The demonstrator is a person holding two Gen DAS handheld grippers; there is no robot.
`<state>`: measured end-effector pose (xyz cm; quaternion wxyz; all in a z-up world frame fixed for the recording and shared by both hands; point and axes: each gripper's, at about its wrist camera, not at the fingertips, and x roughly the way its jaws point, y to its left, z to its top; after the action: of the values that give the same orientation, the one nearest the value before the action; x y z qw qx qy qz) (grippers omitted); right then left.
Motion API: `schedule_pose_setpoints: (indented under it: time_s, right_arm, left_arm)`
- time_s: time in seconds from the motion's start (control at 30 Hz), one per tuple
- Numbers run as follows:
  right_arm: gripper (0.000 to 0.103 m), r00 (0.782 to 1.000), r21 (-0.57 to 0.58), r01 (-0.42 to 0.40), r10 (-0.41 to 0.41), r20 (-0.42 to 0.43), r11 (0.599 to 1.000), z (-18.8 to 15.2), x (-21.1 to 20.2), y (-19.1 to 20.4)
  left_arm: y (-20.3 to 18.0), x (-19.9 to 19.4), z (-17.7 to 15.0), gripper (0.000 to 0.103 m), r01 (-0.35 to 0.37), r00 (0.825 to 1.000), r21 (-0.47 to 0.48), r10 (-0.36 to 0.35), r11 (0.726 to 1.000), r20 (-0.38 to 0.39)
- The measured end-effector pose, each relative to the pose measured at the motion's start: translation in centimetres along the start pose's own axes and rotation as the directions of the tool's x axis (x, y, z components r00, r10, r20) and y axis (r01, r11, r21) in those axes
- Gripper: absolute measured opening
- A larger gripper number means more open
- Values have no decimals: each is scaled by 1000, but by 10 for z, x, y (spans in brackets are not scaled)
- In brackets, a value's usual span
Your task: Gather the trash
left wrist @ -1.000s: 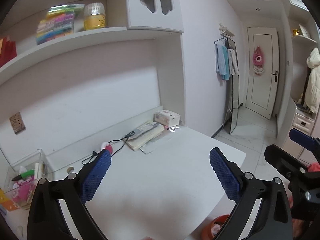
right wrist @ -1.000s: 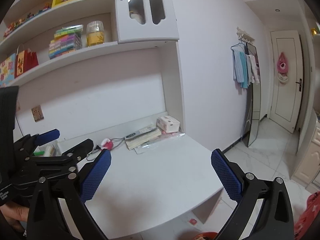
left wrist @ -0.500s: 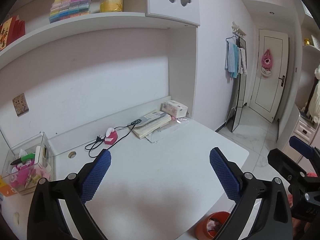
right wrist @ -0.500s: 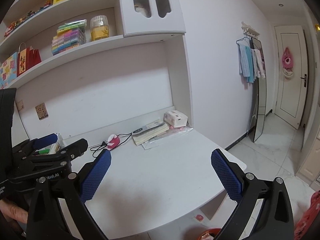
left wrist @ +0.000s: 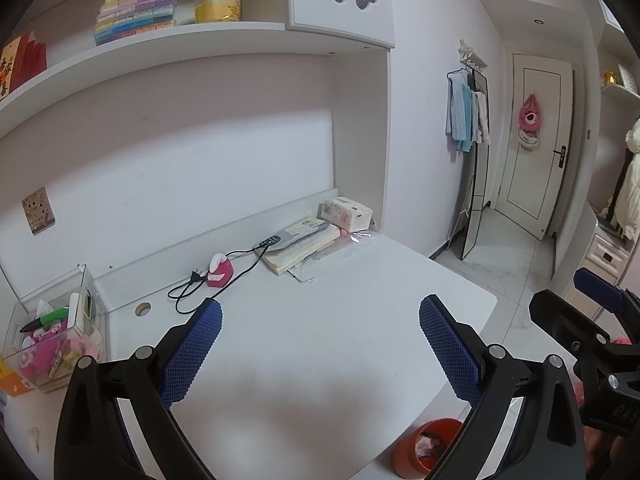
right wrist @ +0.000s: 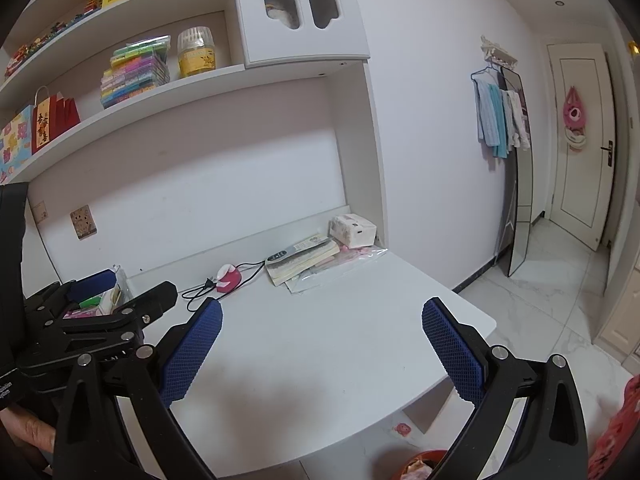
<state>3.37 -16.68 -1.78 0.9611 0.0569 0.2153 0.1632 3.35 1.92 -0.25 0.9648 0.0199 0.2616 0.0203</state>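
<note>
Both grippers hung above the white desk [left wrist: 320, 340] with nothing between their wide-spread fingers: the left gripper [left wrist: 320, 354] toward the left edge, the right gripper [right wrist: 322, 354] beside it. An orange trash bin [left wrist: 424, 446] stood on the floor below the desk's front right corner, with crumpled trash inside.

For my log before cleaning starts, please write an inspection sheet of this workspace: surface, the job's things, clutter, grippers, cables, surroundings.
Surface: white desk, middle bare.
Job's things: orange bin on the floor by the desk's near corner, crumpled scraps inside; no loose trash seen on the desk.
Clutter: books, tissue pack, clear box of small items.
Grippers: left gripper and right gripper open, empty, above the desk.
Cables: black cord beside a pink gadget.
Surroundings: shelves, mirror, closed door.
</note>
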Motion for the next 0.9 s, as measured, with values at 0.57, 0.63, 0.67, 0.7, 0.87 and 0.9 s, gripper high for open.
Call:
schedule_pose_setpoints:
  time_s: [0.57, 0.63, 0.67, 0.7, 0.87, 0.9]
  right_arm:
    - [98, 1000, 3, -9, 9, -21, 1000, -1, 9, 1]
    - [98, 1000, 4, -7, 7, -22, 1000, -1, 9, 0]
    - [98, 1000, 5, -6, 6, -22, 1000, -1, 9, 0]
    - [98, 1000, 5, -6, 6, -23, 1000, -2, 9, -1]
    - [98, 1000, 5, -4, 4, -25, 1000, -2, 8, -1]
    - [98, 1000, 6, -4, 4, -24, 1000, -2, 8, -1]
  left_arm:
    - [4, 2, -1, 98, -7, 1000, -7, 7, 1000, -11]
    - [4, 2, -2, 98, -8, 1000, -5, 8, 1000, -12]
    - [4, 2, -2, 98, -5, 1000, -4, 5, 1000, -12]
    - [4, 2, -2, 98, -2, 1000, -2, 2, 1000, -14]
    - [2, 1, -3, 98, 2, 1000, 1, -2, 1000, -15]
    - [2, 1, -4, 98, 4, 1000, 1, -4, 1000, -16]
